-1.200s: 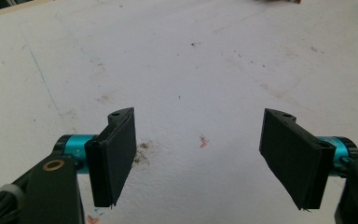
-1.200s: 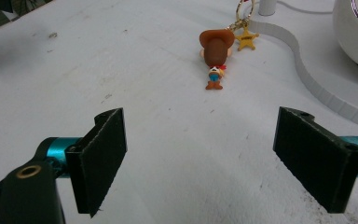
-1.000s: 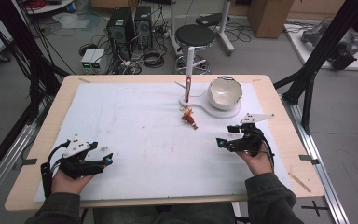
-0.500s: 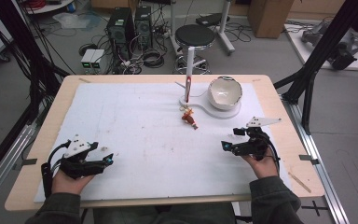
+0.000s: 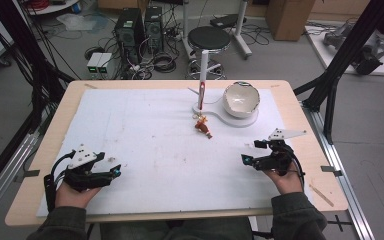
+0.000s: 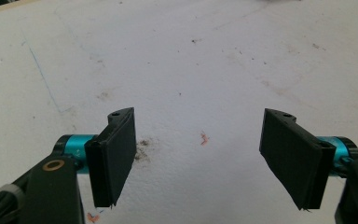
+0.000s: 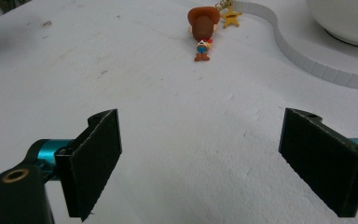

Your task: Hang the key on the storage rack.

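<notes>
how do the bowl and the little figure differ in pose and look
The bowl is white, far larger, and sits tipped on the white foam base, its opening facing the camera. The figure is small and colourful, with a brown hat, and lies flat on the white table cover beside that base, a gold star charm by its head. Both sit at the table's far side, ahead of the open right gripper.

Table: pale wood, matt. Sheet: white, matt, scuffed, faintly stained. Bowl: glossy white, ceramic-looking. Figurine: smooth plastic. Jaw pads: matt black.
</notes>
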Demonstrator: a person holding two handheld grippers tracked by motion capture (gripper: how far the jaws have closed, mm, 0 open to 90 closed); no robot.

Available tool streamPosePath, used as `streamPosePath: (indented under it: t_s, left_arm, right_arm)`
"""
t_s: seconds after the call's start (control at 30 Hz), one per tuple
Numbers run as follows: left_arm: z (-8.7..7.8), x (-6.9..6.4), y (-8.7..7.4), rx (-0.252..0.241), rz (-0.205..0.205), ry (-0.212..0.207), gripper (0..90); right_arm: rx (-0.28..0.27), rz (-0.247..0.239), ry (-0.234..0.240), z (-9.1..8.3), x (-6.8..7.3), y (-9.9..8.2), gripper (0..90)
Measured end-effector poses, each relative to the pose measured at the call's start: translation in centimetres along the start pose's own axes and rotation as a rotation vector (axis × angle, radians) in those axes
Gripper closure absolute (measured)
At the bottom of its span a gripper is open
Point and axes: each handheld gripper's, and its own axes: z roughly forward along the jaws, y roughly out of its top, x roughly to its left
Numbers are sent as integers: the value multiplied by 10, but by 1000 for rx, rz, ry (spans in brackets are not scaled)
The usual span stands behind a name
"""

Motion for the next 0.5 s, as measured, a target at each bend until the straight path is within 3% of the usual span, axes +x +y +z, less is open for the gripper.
streamPosePath:
  t_s: [0.5]
  left_arm:
    - [1, 0, 0, 0, -4, -5, 276]
  right_arm:
    - [5, 6, 9, -4, 3, -6, 123]
